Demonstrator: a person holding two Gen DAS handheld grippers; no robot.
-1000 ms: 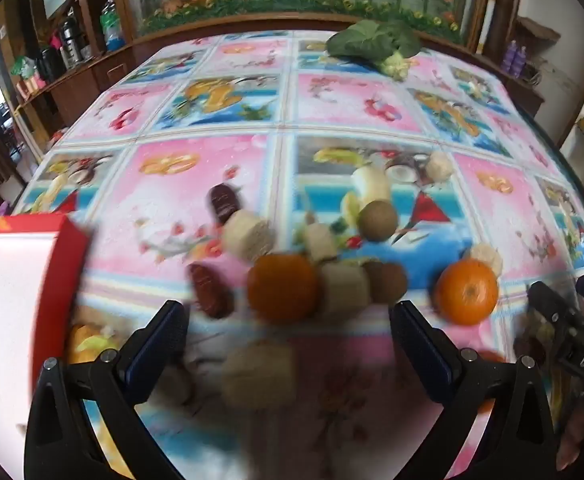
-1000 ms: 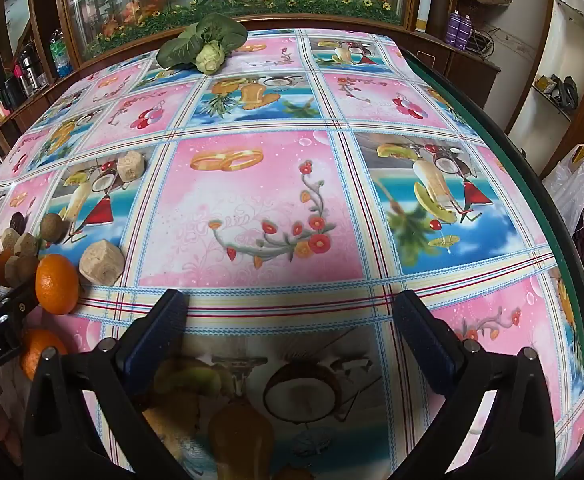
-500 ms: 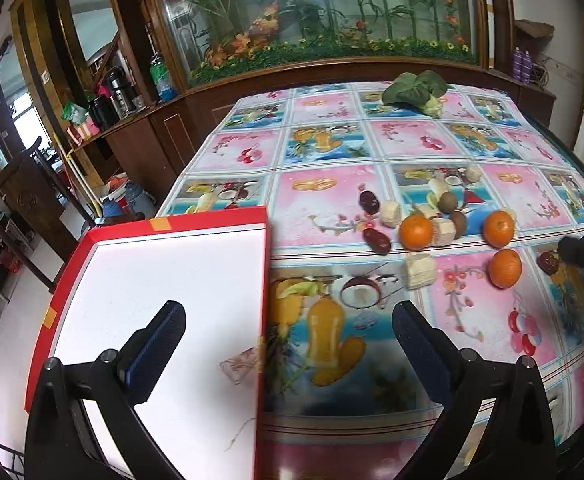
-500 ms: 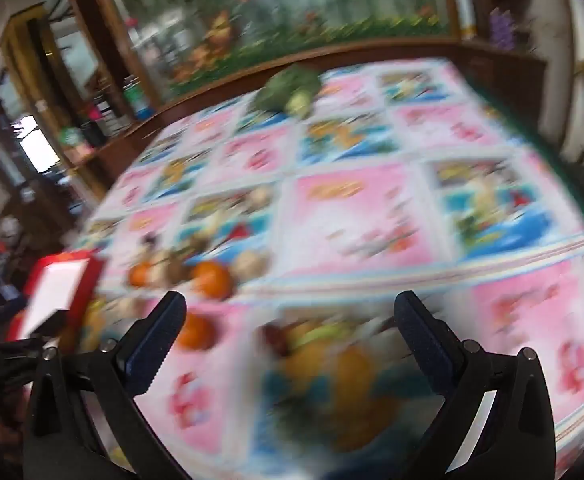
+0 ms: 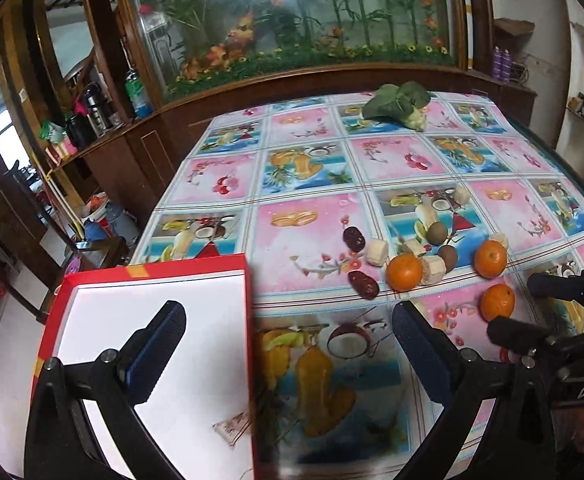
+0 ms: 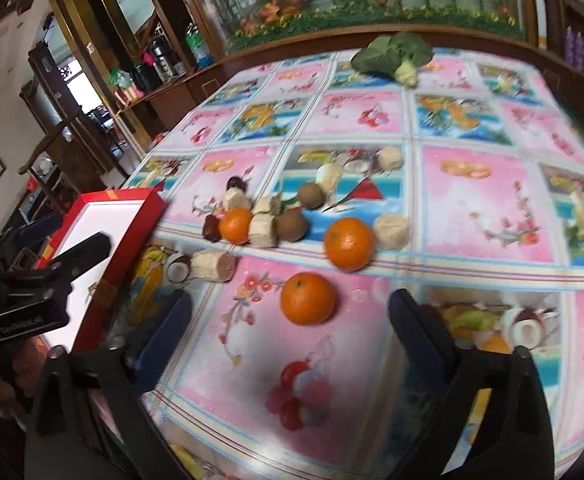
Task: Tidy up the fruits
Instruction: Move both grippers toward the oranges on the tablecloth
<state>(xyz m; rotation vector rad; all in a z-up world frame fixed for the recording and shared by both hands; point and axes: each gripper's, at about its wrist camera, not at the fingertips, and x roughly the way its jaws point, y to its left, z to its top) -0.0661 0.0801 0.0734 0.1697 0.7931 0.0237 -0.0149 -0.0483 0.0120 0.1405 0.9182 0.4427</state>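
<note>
The left hand-held gripper (image 5: 288, 344) is wide open and holds nothing, above the edge of a shallow red box with white inside (image 5: 196, 344) on the table (image 5: 308, 208) with a pink and blue fruit-pattern cloth. The right hand-held gripper (image 6: 290, 334) is also open and empty, with a round orange tangerine (image 6: 307, 298) just ahead between its fingers. Two more tangerines (image 6: 348, 243), brown kiwis (image 6: 291, 225), dark red dates (image 5: 363, 284) and pale cut pieces (image 6: 390, 231) lie scattered beyond, right of the box.

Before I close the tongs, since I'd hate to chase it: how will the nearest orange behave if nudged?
The nearest orange looks round and sits free on the smooth tablecloth, so it would probably roll. Its skin looks firm, likely tolerating a gentle squeeze. The right tongs stand open around it.
</note>
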